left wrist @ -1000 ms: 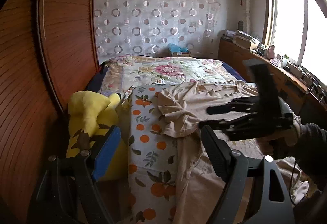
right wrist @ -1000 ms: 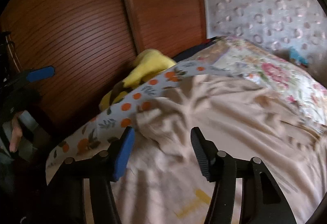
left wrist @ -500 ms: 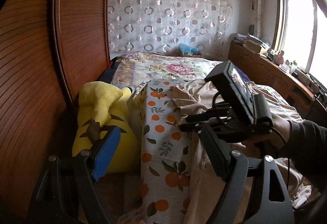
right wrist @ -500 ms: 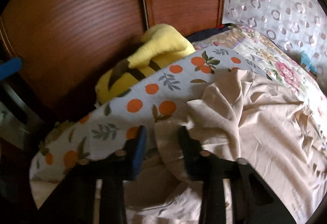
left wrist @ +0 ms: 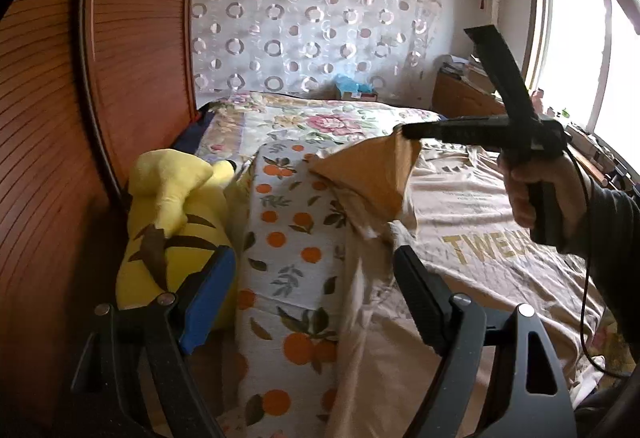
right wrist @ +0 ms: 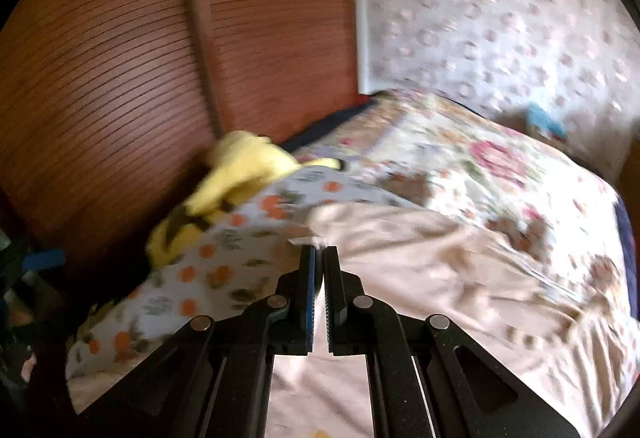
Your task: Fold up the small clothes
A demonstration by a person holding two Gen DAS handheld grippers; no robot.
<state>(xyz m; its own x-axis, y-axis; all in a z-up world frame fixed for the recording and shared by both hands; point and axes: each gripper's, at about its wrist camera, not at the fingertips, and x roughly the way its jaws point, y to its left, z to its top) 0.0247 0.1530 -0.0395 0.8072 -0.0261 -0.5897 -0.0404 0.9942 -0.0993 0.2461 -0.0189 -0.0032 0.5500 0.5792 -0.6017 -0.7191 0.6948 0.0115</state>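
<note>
Beige t-shirt (left wrist: 472,198) lies spread over the bed (left wrist: 320,118), its left part draped over the orange-print pillow (left wrist: 292,238) at the bed's left edge, beside the yellow plush (left wrist: 168,214). Right gripper (left wrist: 404,132) has just been closing and is now clamped on a corner of the shirt, lifted into a peak above the pillow. Left gripper (left wrist: 312,294) hangs with fingers wide apart and empty, near the shirt's edge. Judged step: carrying the pinched corner across for the first fold. Best keep the pinch firm, lift just clear of the pillow, travel toward the shirt's middle, keep the edge straight; left could pin the body.
</note>
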